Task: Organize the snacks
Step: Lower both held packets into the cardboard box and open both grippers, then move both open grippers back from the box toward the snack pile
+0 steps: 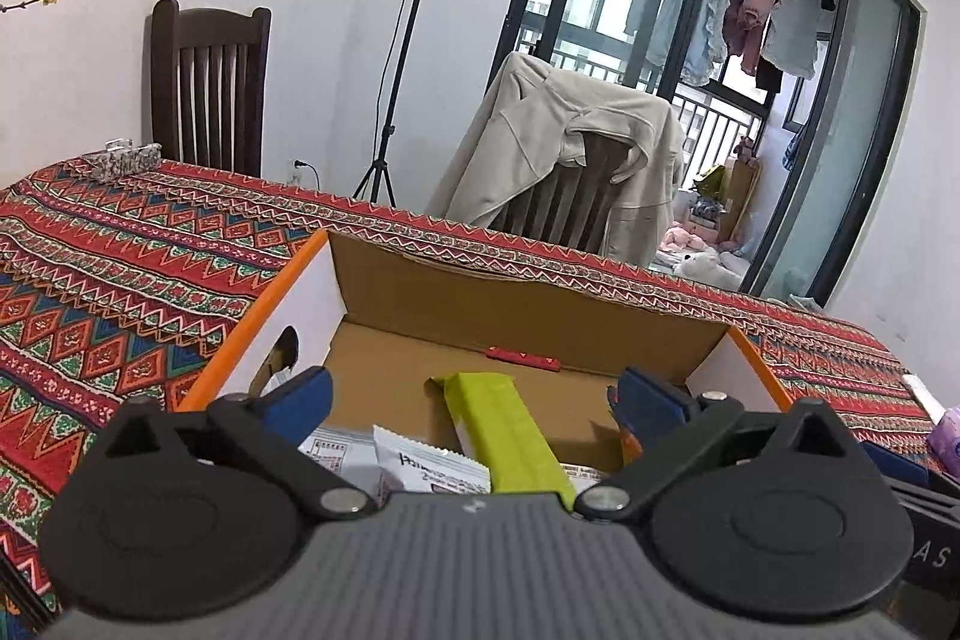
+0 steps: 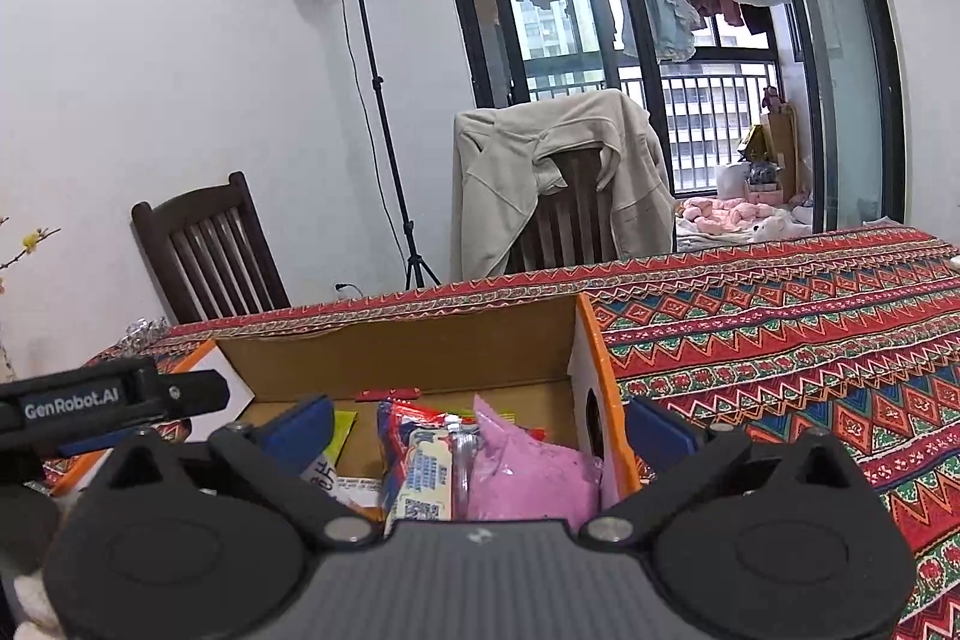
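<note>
Snacks [image 2: 480,460] are lying in the cardboard box [image 1: 480,316] on the table [image 1: 120,280]; I am holding both my jaws wide open over it, gripping nothing.

the counter cloth [image 1: 150,274] is red with blue, green and orange zigzag and diamond bands. the box [image 1: 312,274] is brown inside, white-walled, orange-edged. inside lie a lime-green packet [image 1: 510,430], a pink packet [image 2: 528,472] and white wrappers [image 1: 438,466].

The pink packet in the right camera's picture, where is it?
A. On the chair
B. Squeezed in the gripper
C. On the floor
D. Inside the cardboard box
D: the pink packet lies inside the cardboard box beside other snacks, and the right gripper is open around nothing.
</note>
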